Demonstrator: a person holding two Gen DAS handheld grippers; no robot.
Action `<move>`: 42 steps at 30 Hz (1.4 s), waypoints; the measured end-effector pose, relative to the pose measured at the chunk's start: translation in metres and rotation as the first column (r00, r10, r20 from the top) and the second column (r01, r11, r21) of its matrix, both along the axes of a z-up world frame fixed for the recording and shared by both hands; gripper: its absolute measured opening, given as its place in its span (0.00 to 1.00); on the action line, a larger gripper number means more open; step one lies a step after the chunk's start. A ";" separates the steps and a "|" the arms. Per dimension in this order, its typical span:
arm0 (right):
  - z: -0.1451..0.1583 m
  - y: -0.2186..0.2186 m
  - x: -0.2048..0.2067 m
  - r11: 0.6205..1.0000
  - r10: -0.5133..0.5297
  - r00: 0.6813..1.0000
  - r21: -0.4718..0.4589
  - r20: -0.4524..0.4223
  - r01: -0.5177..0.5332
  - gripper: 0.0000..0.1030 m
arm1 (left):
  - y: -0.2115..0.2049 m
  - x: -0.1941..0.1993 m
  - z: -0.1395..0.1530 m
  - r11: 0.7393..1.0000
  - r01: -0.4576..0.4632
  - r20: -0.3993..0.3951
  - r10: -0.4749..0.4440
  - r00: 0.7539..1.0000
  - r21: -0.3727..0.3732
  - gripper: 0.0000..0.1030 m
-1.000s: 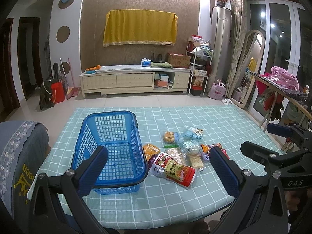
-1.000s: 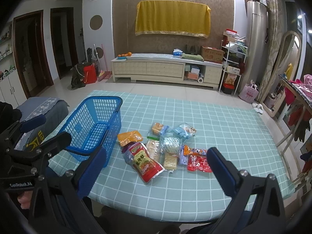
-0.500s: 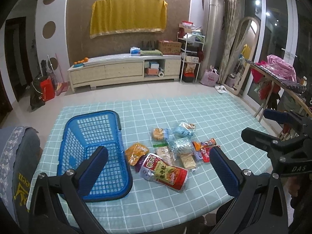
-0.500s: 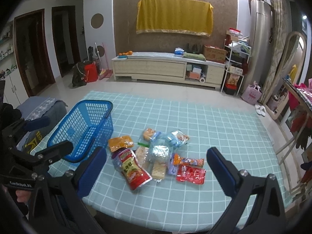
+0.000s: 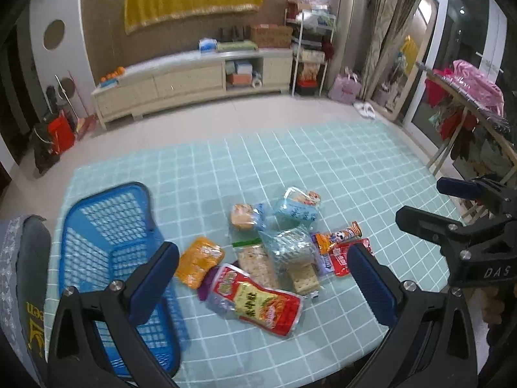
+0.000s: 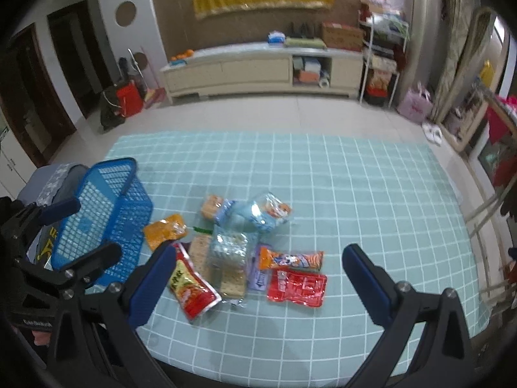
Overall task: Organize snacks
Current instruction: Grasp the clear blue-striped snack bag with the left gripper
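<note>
1. A living room with a long low cabinet [image 5: 194,80] behind; the worktop [image 5: 355,168] wears a teal checked cloth.
2. A blue basket [image 5: 106,242] stands at the worktop's left edge; the snack packets [image 6: 239,249] lie heaped just beside it, toward the near edge.
3. Left tongs [image 5: 263,274] and right tongs [image 6: 258,278] both gape wide, released, holding nothing, above the near edge.

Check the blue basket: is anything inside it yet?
No snacks show inside the blue basket; its mesh floor looks bare. The left gripper's finger covers its near right corner, so that part is unseen.
</note>
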State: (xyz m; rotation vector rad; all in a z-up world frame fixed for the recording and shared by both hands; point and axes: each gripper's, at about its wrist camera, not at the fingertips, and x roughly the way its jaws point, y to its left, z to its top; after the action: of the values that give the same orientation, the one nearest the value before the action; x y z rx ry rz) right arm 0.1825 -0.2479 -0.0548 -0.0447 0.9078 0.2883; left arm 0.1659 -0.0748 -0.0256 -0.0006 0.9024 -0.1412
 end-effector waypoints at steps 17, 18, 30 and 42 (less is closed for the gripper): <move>-0.097 -0.056 0.079 0.992 -0.125 0.936 -0.021 -0.328 0.125 0.99 | -0.047 0.098 -0.105 0.999 -0.005 -0.306 0.018 0.952 0.042 1.00; -0.099 -0.059 0.082 0.992 -0.122 0.934 -0.013 -0.336 0.126 0.99 | -0.049 0.102 -0.111 0.999 -0.003 -0.323 0.016 0.946 0.040 1.00; -0.134 -0.062 0.104 0.993 -0.113 0.912 -0.013 -0.395 0.117 0.99 | -0.059 0.134 -0.174 0.997 -0.031 -0.426 0.060 0.903 0.076 0.94; -0.131 -0.047 0.107 0.997 -0.073 0.916 -0.010 -0.394 0.075 0.99 | -0.046 0.128 -0.175 0.998 -0.041 -0.387 0.052 0.921 0.039 0.54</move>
State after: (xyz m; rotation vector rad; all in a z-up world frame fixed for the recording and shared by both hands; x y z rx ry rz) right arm 0.2895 -0.2944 -0.1861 0.0556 1.3074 0.2323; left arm 0.2942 -0.1207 -0.2004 -0.0230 1.3009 -0.0838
